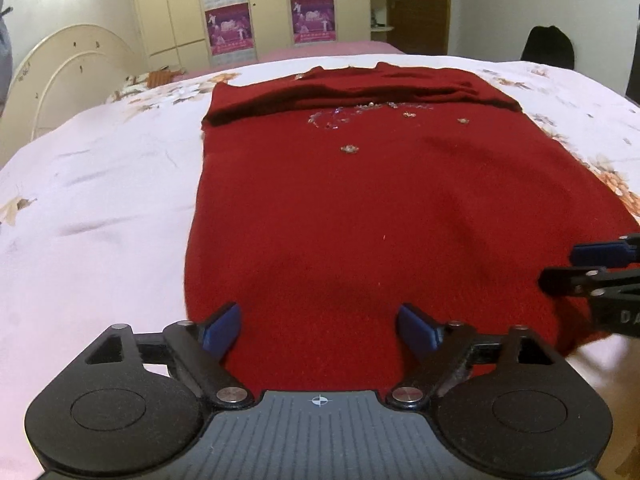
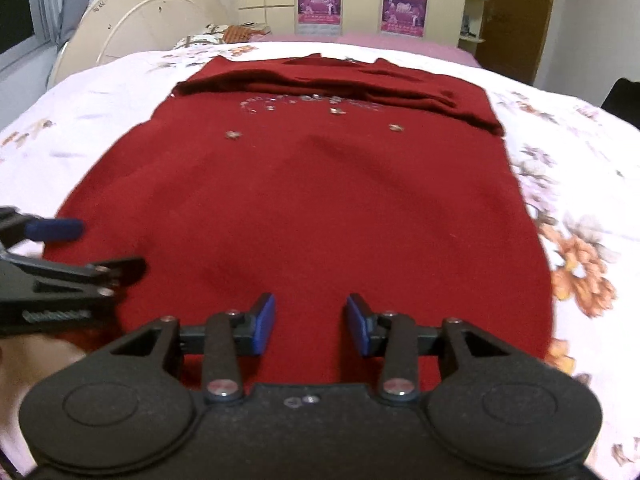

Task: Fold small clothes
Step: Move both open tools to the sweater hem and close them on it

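A bedroom in a home. A bed (image 1: 100, 184) covered with a pale floral sheet fills most of both views, with a cream arched headboard (image 1: 68, 76) at its far left corner. Beyond the bed's far edge stands a row of cream wardrobe doors (image 1: 172, 8) hung with purple picture calendars (image 1: 229, 28). A brown wooden door (image 2: 516, 12) and small wall shelves (image 2: 476, 4) lie to the right, and a window (image 2: 24, 12) shows at the left.

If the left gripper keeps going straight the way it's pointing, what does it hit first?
Most likely the red sweater spread on the bed: the left gripper points down at its near hem, fingers open with nothing between them. How far off it is remains unclear.
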The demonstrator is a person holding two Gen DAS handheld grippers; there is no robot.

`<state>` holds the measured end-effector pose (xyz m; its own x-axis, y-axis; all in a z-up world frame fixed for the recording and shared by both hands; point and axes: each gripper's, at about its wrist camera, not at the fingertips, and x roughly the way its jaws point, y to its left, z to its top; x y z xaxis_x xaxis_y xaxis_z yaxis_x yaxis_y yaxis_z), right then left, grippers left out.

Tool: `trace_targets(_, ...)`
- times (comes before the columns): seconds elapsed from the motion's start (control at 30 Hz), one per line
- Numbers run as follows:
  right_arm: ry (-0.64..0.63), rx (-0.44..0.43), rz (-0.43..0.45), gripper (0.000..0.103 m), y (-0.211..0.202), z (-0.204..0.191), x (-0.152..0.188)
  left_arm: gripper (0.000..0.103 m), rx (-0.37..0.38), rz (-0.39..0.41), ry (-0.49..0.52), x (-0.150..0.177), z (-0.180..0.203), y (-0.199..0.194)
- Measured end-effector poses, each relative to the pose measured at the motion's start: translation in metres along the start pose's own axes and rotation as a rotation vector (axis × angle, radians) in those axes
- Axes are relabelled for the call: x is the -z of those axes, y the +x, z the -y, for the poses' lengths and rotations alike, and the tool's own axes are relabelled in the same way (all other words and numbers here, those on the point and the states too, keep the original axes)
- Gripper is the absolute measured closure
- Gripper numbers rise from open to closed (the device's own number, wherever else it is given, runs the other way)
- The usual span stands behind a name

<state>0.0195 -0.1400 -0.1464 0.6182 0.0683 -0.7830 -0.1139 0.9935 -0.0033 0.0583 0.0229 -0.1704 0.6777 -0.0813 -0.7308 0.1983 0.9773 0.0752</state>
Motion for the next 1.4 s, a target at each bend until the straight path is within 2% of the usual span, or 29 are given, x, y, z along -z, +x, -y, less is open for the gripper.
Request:
trace_targets(0.07, 0.003, 0.021, 0.0, 0.064, -0.005, 0.005, 0.005, 0.012, -0.012, -0.002, 0.006, 0.004, -0.002, -0.003)
trace_targets(0.23, 0.024, 0.065, 0.002, 0.061, -0.016, 0.019, 0.019, 0.011, -0.005, -0.006, -0.011, 0.013, -0.01, -0.009)
trace_targets(0.4, 0.051, 0.069, -0.002, 0.057, -0.024, 0.027, 0.021, 0.011, -0.013, -0.008, -0.032, 0.01, -0.013, -0.017)
trace_targets(0.47, 0.054, 0.073, 0.004, 0.052, -0.027, 0.026, 0.02, 0.011, -0.026, 0.001, -0.025, 0.008, -0.013, -0.019)
trace_targets(0.6, 0.086, 0.063, 0.019, 0.052, -0.031, 0.029, 0.016, 0.011, -0.08, 0.009, -0.011, 0.005, -0.016, -0.021)
trace_targets(0.77, 0.115, 0.081, 0.031, 0.045, -0.035, 0.041, 0.013, 0.011, -0.12, -0.021, -0.063, 0.003, -0.031, -0.019)
trace_targets(1.0, 0.194, 0.111, 0.024, 0.045, -0.038, 0.066, 0.019, 0.012, 0.006, -0.075, -0.197, 0.01, -0.052, -0.012)
trace_targets(1.03, 0.201, 0.116, 0.023, 0.045, -0.037, 0.069, 0.02, 0.021, 0.012, -0.072, -0.194, 0.012, -0.051, -0.012)
trace_targets(1.1, 0.216, 0.116, 0.019, 0.045, -0.038, 0.073, 0.023, 0.03, 0.035, -0.07, -0.196, 0.013, -0.049, -0.012)
trace_targets(1.13, 0.221, 0.117, 0.016, 0.045, -0.037, 0.075, 0.024, 0.043, 0.051, -0.067, -0.202, 0.013, -0.05, -0.012)
trace_targets(1.17, 0.224, 0.119, 0.012, 0.046, -0.037, 0.076, 0.025, 0.049, 0.071, -0.069, -0.212, 0.013, -0.051, -0.013)
trace_targets(1.23, 0.234, 0.121, 0.006, 0.047, -0.036, 0.079, 0.026, 0.052, 0.097, -0.079, -0.242, 0.012, -0.054, -0.013)
trace_targets(1.33, 0.263, 0.132, 0.006, 0.047, -0.039, 0.086, 0.028, 0.066, 0.156, -0.095, -0.298, 0.014, -0.064, -0.012)
trace_targets(1.4, 0.278, 0.135, 0.002, 0.048, -0.039, 0.09, 0.03, 0.078, 0.221, -0.108, -0.352, 0.016, -0.071, -0.009)
